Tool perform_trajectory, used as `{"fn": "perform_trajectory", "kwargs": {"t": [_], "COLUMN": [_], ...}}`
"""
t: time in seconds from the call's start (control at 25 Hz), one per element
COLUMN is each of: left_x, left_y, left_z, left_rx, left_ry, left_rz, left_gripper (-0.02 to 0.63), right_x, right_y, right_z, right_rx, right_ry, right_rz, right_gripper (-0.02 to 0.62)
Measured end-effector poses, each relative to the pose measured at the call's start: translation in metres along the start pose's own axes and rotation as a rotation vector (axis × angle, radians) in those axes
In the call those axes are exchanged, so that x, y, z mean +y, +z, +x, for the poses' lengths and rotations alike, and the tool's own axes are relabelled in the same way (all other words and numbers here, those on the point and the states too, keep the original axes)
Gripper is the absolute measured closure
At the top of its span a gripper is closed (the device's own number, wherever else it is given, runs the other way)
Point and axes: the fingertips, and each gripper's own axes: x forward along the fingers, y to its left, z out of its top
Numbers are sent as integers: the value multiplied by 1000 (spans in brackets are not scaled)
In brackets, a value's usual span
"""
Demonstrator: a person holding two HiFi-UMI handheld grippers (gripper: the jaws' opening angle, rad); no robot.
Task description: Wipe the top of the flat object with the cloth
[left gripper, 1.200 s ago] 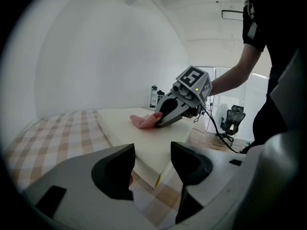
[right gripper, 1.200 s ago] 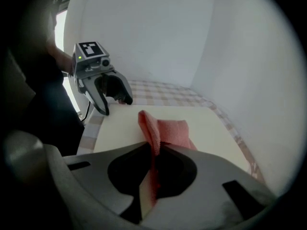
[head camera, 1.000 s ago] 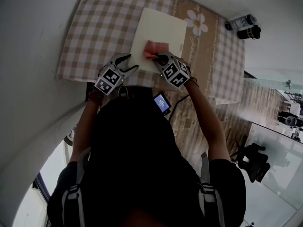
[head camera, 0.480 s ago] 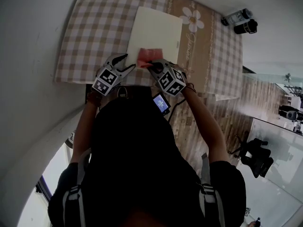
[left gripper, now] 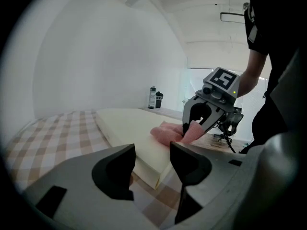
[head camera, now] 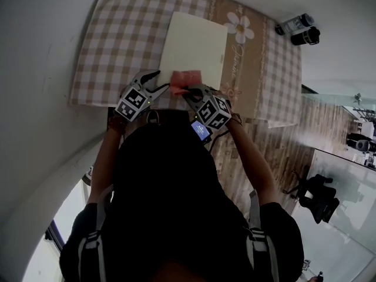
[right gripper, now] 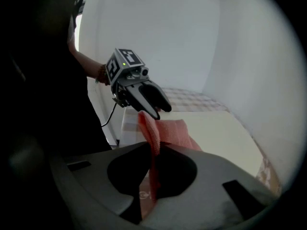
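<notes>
A cream flat board (head camera: pixel 194 43) lies on the checked tablecloth (head camera: pixel 123 34). A pink cloth (head camera: pixel 185 77) rests on the board's near edge, and my right gripper (head camera: pixel 187 90) is shut on its near fold. In the right gripper view the cloth (right gripper: pixel 165 131) rises between the jaws of the right gripper (right gripper: pixel 154 164) and spreads onto the board (right gripper: pixel 216 128). My left gripper (head camera: pixel 161 82) stands open just left of the cloth, at the board's near left corner. The left gripper view has the left gripper (left gripper: pixel 151 159) open before the board (left gripper: pixel 134 128), with the cloth (left gripper: pixel 172 132) beyond.
Two dark bottles (head camera: pixel 301 30) stand at the table's far right corner. A flower print (head camera: pixel 242 25) marks the tablecloth right of the board. A white wall runs along the left. A small lit device (head camera: pixel 200 129) hangs below my right gripper. Wood floor lies to the right.
My right gripper has dragged the cloth toward the board's near edge and slightly left. The left gripper has stayed open beside the board's corner.
</notes>
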Motion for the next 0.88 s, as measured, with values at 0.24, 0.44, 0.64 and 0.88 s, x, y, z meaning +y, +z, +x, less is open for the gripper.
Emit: {"fn": "perform_trajectory", "kwargs": {"t": [0.24,0.44,0.64,0.88], "left_x": [-9,-6,-7,-6], "left_y": [25,29,17,15], "left_z": [-9,0,8,11], "left_rx": [-64,-53,-7,9], "left_ry": [-36,-34,-26,-7], "left_rz": [23,43,42,51], "left_gripper": [396,394,393,393], "right_x": [-19,-119,-229,-314], "right_y": [13,25,4,-24], "right_z": [-27,-64,-77,-70], "right_rx": [-176,-277,-240,-120], "right_ry": [11,-190,-409,-501], "right_rz": [-12,23,2,-18], "right_gripper": [575,575,575,575]}}
